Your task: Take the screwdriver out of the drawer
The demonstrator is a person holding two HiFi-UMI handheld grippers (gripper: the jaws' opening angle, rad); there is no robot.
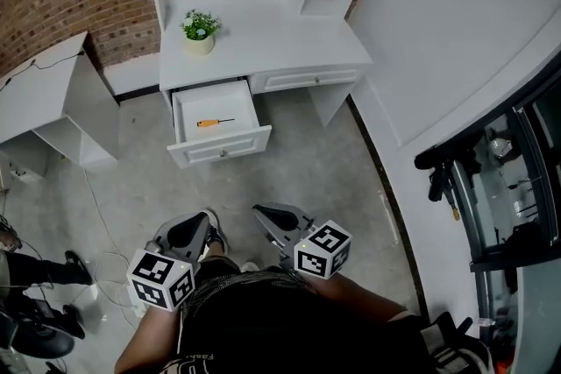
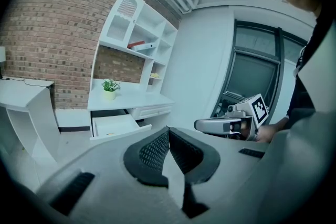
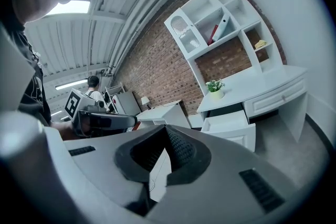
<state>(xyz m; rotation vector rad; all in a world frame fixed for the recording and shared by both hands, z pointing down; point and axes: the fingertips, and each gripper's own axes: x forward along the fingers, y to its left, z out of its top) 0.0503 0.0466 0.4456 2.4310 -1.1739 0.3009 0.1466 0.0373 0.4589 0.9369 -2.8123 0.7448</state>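
The slim orange-handled screwdriver (image 1: 214,122), its thin shaft seemingly metal, lies flat in the open white drawer (image 1: 219,144), well apart from the ribbed-padded left hand-held gripper (image 1: 187,234) and right hand-held gripper (image 1: 277,220), both clenched empty.

i count two grippers, a left gripper (image 1: 188,234) and a right gripper (image 1: 280,220); one open drawer (image 1: 223,145), one shut drawer (image 1: 307,80); one screwdriver (image 1: 214,123); one plant (image 1: 200,30).
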